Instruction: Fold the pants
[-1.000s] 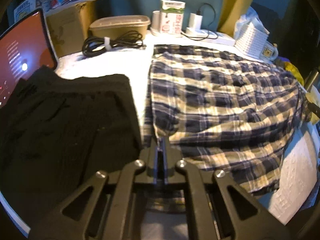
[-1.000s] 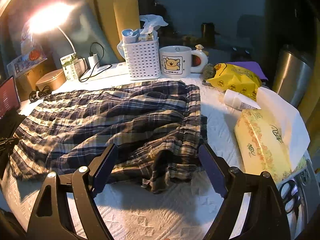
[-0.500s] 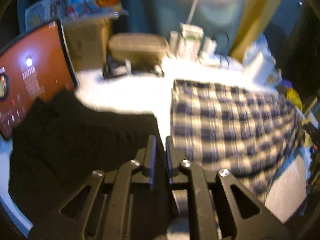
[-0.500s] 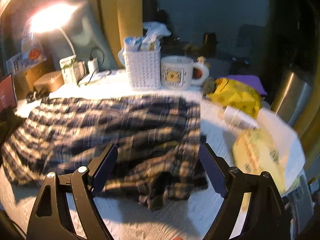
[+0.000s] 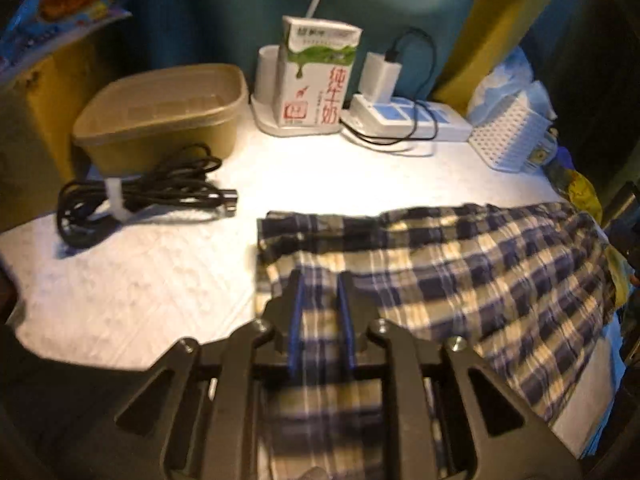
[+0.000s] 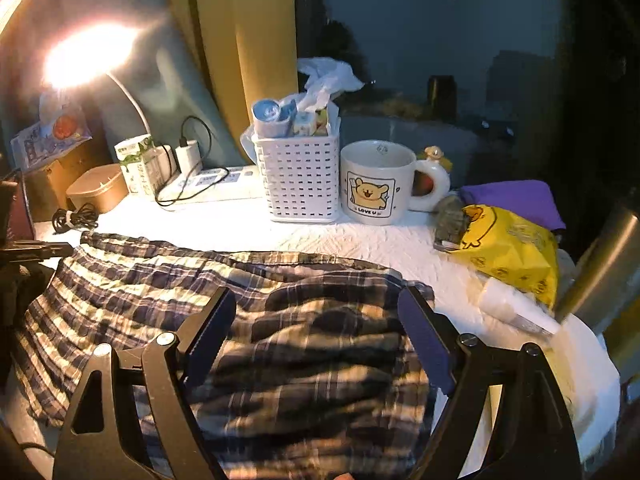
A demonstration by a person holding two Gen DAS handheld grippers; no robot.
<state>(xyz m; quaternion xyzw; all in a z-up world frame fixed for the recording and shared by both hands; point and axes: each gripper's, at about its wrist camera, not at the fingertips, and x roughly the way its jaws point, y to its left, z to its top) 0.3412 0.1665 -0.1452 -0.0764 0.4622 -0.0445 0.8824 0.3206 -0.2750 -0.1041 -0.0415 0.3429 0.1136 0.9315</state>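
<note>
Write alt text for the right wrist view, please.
Right gripper, jaws wide open, hovers above plaid pants on a white tablecloth. Behind: white basket, bear mug, lit lamp.

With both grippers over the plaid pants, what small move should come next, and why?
Probably lower the left gripper onto the near left edge of the plaid pants and close on it. Its jaws are opening with nothing pinched between them, the right gripper stands wide open over the other end, and the pants lie spread, only part folded.
</note>
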